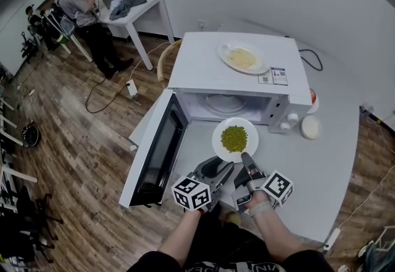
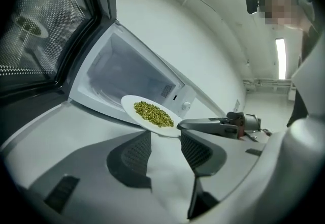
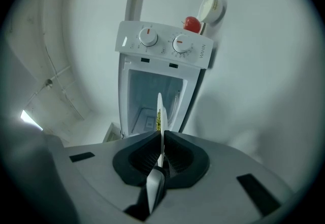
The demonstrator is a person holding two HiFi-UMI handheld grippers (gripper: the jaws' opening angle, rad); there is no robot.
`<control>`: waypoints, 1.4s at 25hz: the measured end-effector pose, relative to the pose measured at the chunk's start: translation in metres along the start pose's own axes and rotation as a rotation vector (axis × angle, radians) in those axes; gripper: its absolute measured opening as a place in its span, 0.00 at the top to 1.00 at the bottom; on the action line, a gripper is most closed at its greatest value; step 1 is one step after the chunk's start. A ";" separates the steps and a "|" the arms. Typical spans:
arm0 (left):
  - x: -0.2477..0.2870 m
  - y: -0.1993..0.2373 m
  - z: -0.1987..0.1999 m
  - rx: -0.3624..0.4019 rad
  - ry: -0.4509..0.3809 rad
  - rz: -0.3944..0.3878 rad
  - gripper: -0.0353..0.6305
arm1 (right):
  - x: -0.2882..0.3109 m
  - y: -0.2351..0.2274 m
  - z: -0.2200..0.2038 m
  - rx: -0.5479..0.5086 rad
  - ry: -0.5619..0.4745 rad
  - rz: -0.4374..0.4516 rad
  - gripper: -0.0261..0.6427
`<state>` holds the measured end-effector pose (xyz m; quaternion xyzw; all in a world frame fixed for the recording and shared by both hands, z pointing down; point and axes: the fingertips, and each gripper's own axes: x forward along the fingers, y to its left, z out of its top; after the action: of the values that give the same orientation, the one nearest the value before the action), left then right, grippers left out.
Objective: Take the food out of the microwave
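A white plate of green peas (image 1: 234,139) is just in front of the open white microwave (image 1: 237,73), over the white table. My right gripper (image 1: 247,163) is shut on the plate's near rim; in the right gripper view the plate (image 3: 160,111) shows edge-on between the pads, with the right gripper (image 3: 161,159) closed on it. My left gripper (image 1: 219,169) stands open just left of it, with nothing between its fingers. In the left gripper view the plate of peas (image 2: 152,114) lies beyond the left gripper (image 2: 165,149), and the right gripper (image 2: 223,125) reaches in from the right.
The microwave door (image 1: 157,153) hangs open to the left. A second plate of pale food (image 1: 242,58) sits on top of the microwave. A small white dish (image 1: 310,127) and a red object (image 1: 313,97) stand at its right. A person (image 1: 80,5) stands by a far table (image 1: 133,12).
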<state>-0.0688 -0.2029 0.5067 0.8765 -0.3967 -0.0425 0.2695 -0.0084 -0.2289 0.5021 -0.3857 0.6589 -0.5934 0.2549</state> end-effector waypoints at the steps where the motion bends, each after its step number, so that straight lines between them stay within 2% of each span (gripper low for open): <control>1: -0.001 -0.001 0.000 0.008 -0.001 0.003 0.67 | -0.001 0.000 -0.001 0.001 0.002 0.004 0.90; 13: -0.005 -0.015 -0.012 0.033 0.009 0.015 0.67 | -0.019 -0.006 -0.003 0.051 0.000 0.012 0.90; 18: -0.010 -0.021 -0.012 0.057 0.007 0.022 0.67 | -0.025 -0.003 -0.004 0.021 0.006 0.031 0.90; 35: -0.038 -0.042 -0.014 0.099 -0.020 0.066 0.68 | -0.047 0.009 -0.025 0.023 0.054 0.077 0.90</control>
<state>-0.0626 -0.1464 0.4917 0.8747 -0.4296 -0.0225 0.2233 -0.0033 -0.1768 0.4914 -0.3407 0.6730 -0.6011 0.2641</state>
